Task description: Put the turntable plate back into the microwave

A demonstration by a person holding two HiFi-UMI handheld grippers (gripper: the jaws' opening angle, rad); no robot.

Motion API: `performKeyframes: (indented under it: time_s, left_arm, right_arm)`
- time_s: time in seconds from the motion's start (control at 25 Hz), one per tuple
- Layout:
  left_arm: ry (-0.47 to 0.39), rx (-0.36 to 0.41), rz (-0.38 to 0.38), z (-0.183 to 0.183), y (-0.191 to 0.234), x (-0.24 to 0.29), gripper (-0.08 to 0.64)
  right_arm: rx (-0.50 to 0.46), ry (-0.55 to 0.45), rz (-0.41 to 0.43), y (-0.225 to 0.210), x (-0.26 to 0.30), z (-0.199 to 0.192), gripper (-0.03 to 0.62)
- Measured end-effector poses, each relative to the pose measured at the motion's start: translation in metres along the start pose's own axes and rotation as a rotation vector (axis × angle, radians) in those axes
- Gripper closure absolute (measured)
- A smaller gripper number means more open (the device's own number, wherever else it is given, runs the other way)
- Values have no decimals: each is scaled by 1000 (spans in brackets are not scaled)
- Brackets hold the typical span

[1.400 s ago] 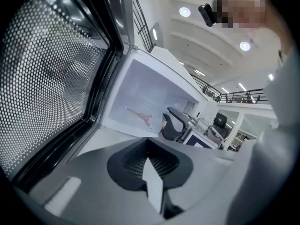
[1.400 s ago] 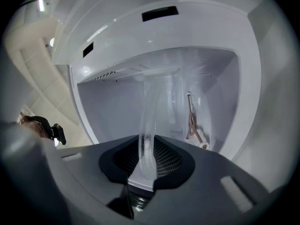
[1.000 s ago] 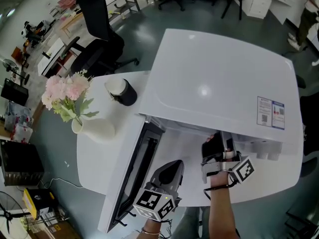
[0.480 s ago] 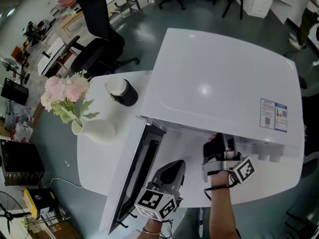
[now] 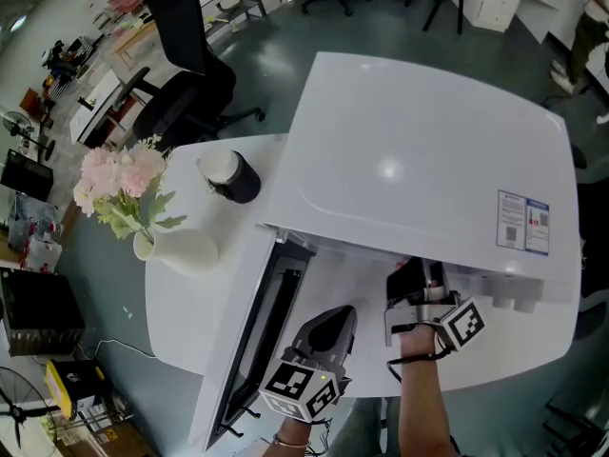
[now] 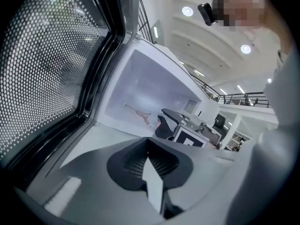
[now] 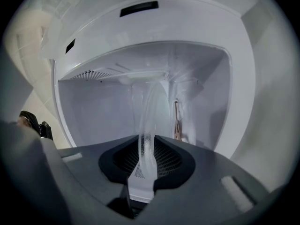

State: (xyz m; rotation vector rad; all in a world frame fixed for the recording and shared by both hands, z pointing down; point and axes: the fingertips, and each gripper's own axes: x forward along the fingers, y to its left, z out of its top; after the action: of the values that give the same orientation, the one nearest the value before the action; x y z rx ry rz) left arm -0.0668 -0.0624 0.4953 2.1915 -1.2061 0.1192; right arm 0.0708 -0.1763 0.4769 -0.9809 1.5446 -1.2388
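Observation:
The white microwave (image 5: 419, 150) stands on a white table with its door (image 5: 257, 336) swung open to the left. My right gripper (image 5: 411, 282) reaches into the oven's mouth, partly under its top. In the right gripper view that gripper (image 7: 147, 150) is shut on the clear glass turntable plate (image 7: 149, 111), seen edge-on and upright, rising into the white cavity (image 7: 103, 111). My left gripper (image 5: 325, 329) hovers beside the door's inner side. Its jaws (image 6: 149, 150) are shut with nothing between them. The meshed door window (image 6: 42, 64) fills the left of the left gripper view.
A white vase (image 5: 179, 248) with pink flowers (image 5: 119, 174) stands on the table (image 5: 181, 303) left of the door. A dark cup with a pale lid (image 5: 231, 175) sits behind it. An office chair (image 5: 186, 74) is on the floor beyond.

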Motion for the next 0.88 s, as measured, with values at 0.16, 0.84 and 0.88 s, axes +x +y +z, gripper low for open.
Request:
performKeyframes:
  time_s: [0.16, 0.84, 0.88]
  left_arm:
    - [1, -2, 3, 0, 0, 1, 560]
    - [0, -14, 7, -1, -1, 2, 560]
    - [0, -13, 5, -1, -2, 3, 560]
  right_arm:
    - [-12, 4, -43, -3, -2, -1, 509]
    - [-27, -6, -320, -26, -7, 9, 529]
    - [-37, -2, -335, -26, -7, 9, 529]
